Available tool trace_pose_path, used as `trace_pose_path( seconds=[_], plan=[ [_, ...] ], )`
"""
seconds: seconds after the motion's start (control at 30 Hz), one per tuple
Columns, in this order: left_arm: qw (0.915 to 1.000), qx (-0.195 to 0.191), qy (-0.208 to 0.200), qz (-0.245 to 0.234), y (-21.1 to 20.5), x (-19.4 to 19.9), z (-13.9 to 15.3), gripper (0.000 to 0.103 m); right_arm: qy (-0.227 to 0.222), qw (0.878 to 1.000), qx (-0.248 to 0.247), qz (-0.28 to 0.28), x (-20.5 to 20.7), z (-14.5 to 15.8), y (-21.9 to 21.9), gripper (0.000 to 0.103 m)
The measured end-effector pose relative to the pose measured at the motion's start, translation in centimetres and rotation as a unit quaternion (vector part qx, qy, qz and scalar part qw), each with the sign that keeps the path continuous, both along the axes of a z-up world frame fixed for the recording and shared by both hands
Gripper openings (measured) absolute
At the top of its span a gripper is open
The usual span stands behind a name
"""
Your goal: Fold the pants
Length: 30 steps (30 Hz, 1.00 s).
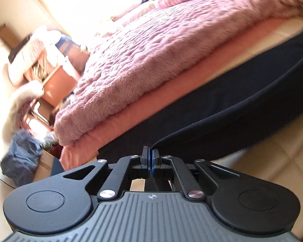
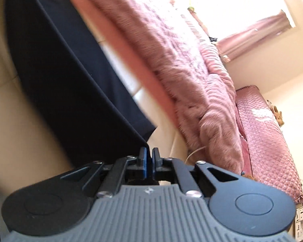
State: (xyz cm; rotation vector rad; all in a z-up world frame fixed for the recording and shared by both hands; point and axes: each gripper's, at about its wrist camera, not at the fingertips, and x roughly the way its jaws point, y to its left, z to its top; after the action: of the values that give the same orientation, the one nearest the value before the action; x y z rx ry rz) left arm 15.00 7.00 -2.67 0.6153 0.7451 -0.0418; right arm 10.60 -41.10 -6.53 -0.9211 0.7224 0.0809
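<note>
Along the near edge of the bed (image 1: 242,60), the dark navy pants (image 1: 222,119) hang stretched between the two tools. Seen from the left wrist, the left tool (image 1: 150,151) is clenched on a corner of the fabric, which rises from its tips and sweeps away to the right as a taut band with a folded edge. Seen from the right wrist, the right tool (image 2: 149,151) grips another corner of the same pants (image 2: 70,92) — the cloth runs up and to the left from its pinched fingers. Behind the garment lies a fluffy pink blanket (image 1: 151,56) over a salmon-pink sheet (image 1: 115,129), with cream tiled floor (image 1: 272,165) below. A crumpled blue-grey cloth (image 1: 20,159) sits on the floor at the left, near cluttered wooden furniture (image 1: 56,80). A pink quilted cover (image 2: 266,139) lies beside the blanket in the right view — bright window light washes out the far wall
</note>
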Motion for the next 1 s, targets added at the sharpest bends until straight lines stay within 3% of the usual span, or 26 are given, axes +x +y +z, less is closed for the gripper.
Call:
trace_pose_path(
  seconds=[0.2, 0.5, 0.63, 0.87, 1.0],
  plan=[
    [0.9996, -0.011, 0.015, 0.02, -0.4, 8.0, -0.7, 0.001, 0.009, 0.999, 0.025, -0.025, 8.7, -0.4, -0.6, 0.0],
    [0.9962, 0.042, 0.072, 0.024, -2.8, 17.5, -6.3, 0.001, 0.08, 0.993, 0.063, -0.06, 20.3, -5.9, -1.9, 0.0],
    [0.9938, 0.076, 0.081, 0.013, -3.9, 19.1, -9.0, 0.001, 0.098, 0.991, 0.068, -0.066, 22.1, -7.8, -1.9, 0.0],
    [0.9931, 0.076, 0.087, 0.016, -4.1, 22.0, -10.9, 0.001, 0.125, 0.986, 0.076, -0.078, 23.9, -9.1, -2.1, 0.0],
    [0.9948, 0.051, 0.083, 0.031, -3.8, 23.0, -11.6, 0.017, 0.124, 0.985, 0.079, -0.088, 24.2, -9.8, -2.1, 0.004]
  ],
)
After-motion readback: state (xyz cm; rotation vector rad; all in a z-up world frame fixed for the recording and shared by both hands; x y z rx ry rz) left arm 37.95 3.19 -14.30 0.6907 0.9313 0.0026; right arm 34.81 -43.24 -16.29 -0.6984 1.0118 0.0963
